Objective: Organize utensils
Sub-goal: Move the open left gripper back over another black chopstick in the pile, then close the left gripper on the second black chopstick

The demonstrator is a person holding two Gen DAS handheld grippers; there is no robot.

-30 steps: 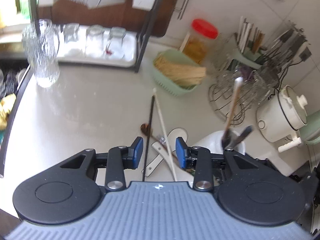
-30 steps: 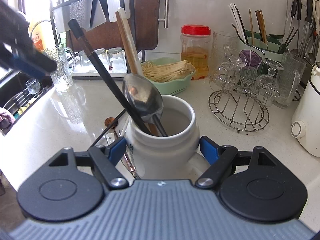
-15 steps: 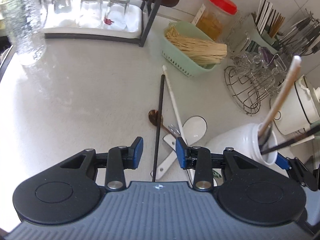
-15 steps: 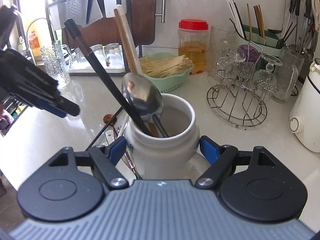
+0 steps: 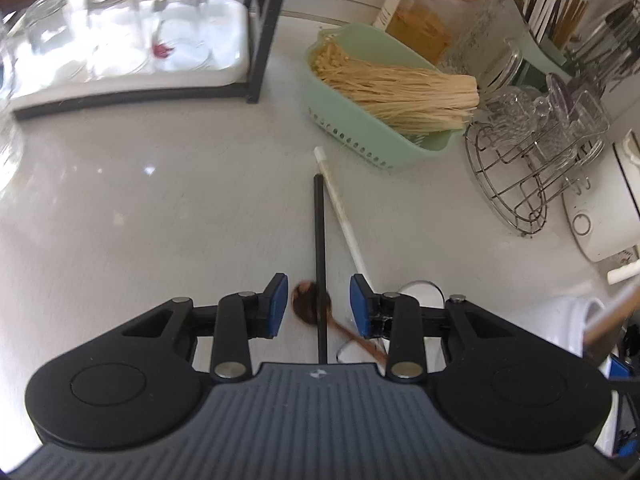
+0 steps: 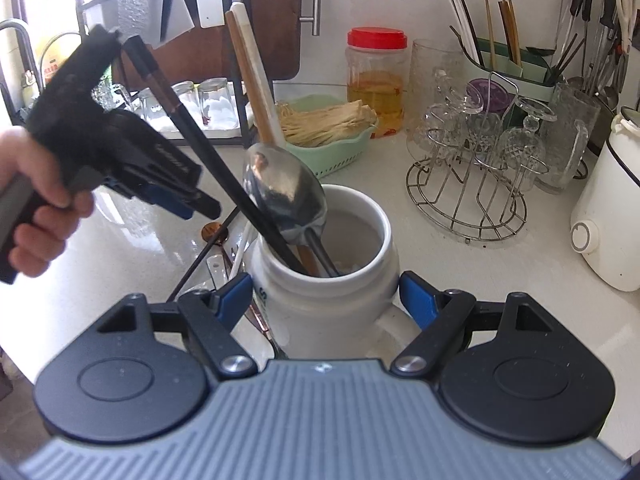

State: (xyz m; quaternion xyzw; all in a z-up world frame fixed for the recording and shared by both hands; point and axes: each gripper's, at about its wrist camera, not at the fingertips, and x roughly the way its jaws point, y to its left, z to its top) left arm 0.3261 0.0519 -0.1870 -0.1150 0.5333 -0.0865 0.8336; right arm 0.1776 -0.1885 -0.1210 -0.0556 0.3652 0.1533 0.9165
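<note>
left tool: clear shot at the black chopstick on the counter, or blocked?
Probably yes. The left tool is open with the black chopstick lying between its pads, untouched. Nothing lies over it. It crosses the small brown spoon, and the white chopstick lies close beside, so the tool may catch those too.

Bright daylight floods both views, strongest ahead and to the left of the tools, where the upturned glasses [image 5: 120, 28] on the white tray [image 5: 224, 20] wash out and the countertop [image 5: 140, 208] carries pale glare patches. Shadows are faint. Fisheye bending curves the edges, and the hand [image 6: 36, 208] is motion-blurred.
</note>
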